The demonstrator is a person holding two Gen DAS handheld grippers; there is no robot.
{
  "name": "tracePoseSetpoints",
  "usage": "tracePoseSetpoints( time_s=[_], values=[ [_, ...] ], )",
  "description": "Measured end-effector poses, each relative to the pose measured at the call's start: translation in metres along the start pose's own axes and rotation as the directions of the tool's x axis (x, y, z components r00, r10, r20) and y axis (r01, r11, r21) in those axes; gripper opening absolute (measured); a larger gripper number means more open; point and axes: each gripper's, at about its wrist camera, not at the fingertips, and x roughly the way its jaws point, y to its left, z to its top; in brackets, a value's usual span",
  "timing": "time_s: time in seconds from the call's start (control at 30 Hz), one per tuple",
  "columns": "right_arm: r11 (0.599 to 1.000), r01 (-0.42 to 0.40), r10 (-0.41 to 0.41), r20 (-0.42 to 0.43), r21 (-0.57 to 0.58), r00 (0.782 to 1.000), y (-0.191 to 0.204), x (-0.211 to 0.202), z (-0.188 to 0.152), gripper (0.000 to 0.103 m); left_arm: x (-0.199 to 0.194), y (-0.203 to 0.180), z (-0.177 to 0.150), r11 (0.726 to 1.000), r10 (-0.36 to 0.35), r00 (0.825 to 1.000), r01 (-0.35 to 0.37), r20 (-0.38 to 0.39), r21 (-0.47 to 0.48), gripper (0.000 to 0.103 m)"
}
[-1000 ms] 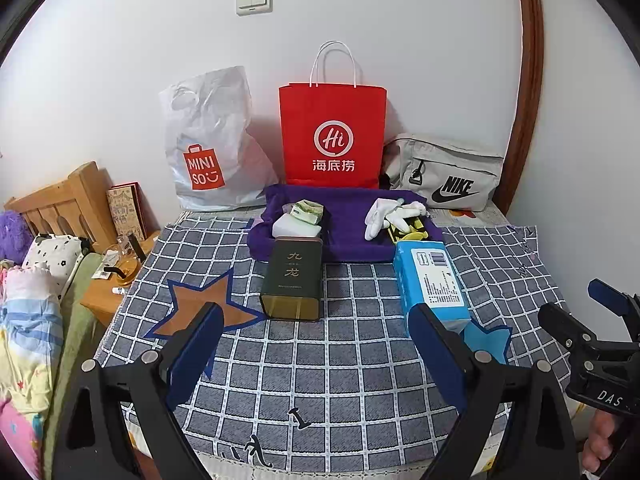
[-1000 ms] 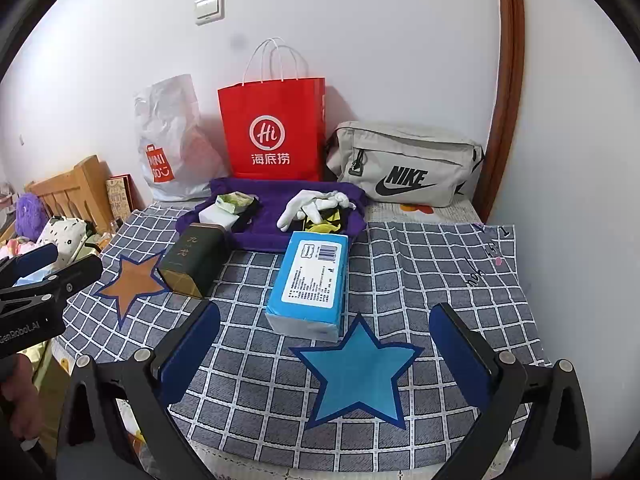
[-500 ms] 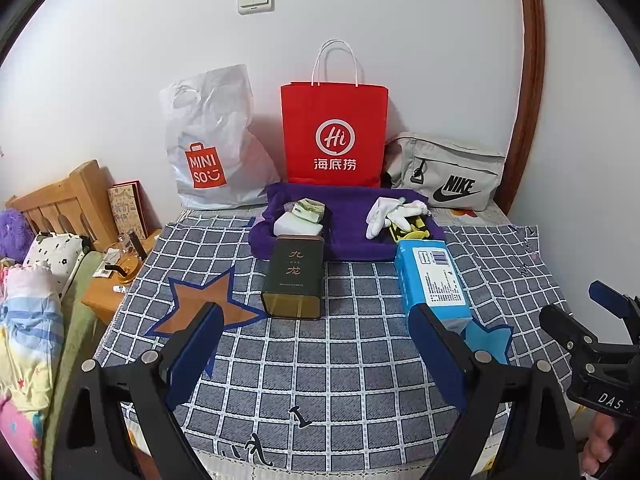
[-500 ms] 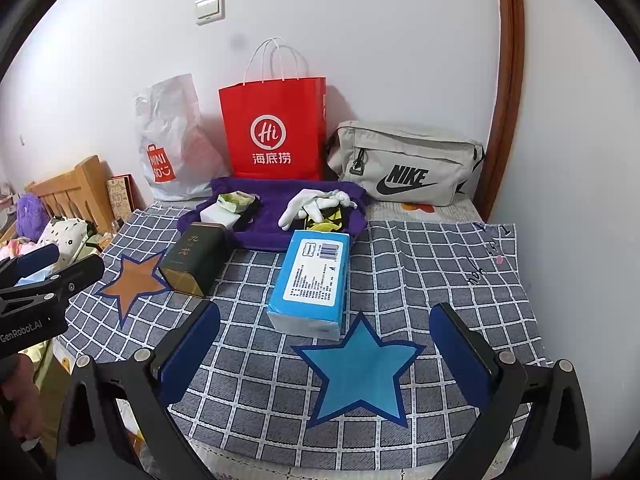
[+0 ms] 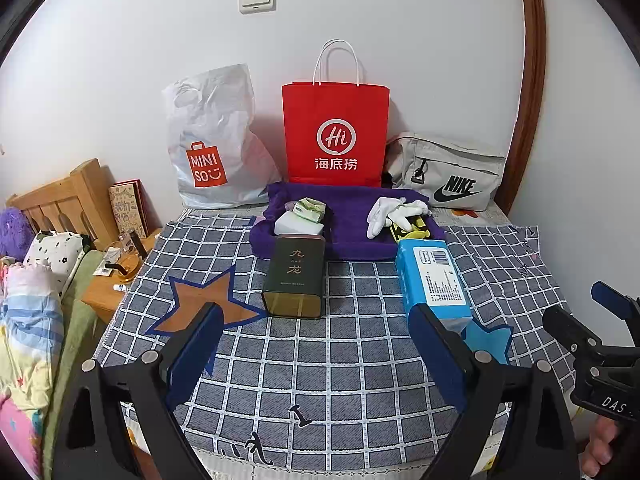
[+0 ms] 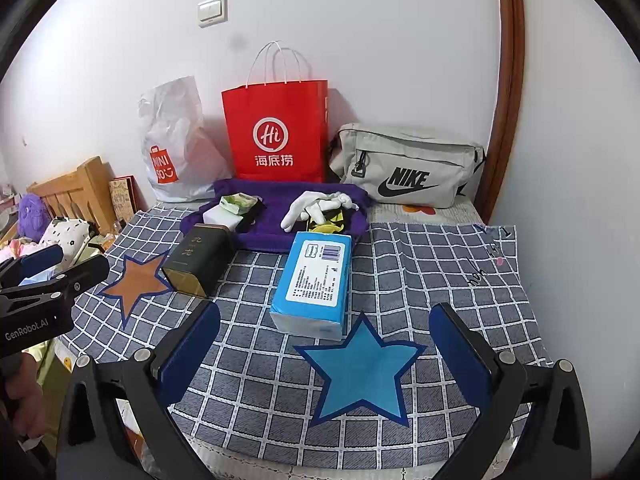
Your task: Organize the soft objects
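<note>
A purple cloth (image 5: 352, 236) (image 6: 272, 220) lies at the back of the checked table cover. On it sit white gloves (image 5: 390, 210) (image 6: 316, 208), a white and green packet (image 5: 300, 220) (image 6: 230, 210) and a yellow-black item (image 5: 412, 230). A blue tissue pack (image 5: 434, 280) (image 6: 314, 284) and a dark green tin (image 5: 296, 276) (image 6: 200, 258) lie in front of the cloth. My left gripper (image 5: 316, 356) is open and empty over the near table. My right gripper (image 6: 324, 356) is open and empty above a blue star patch (image 6: 360, 368).
A red paper bag (image 5: 336, 132), a white Miniso bag (image 5: 212, 140) and a grey Nike pouch (image 5: 448, 176) stand against the wall. An orange star patch (image 5: 204, 300) is on the cover at left. A wooden bed frame and bedding (image 5: 28, 280) are off the left edge.
Both views have shifted only slightly; the objects on the table have not moved and both grippers stay open.
</note>
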Motion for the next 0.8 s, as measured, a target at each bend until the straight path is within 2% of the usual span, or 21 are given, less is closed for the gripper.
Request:
tracePoseSetpoints(
  time_s=[0.8],
  values=[
    [1.0, -0.001, 0.001, 0.006, -0.001, 1.0, 0.0009, -0.0047, 0.0008, 0.103, -0.0001, 0.0017, -0.0004, 1.0, -0.001, 1.0, 0.001, 0.0, 0.0, 0.094]
  ],
)
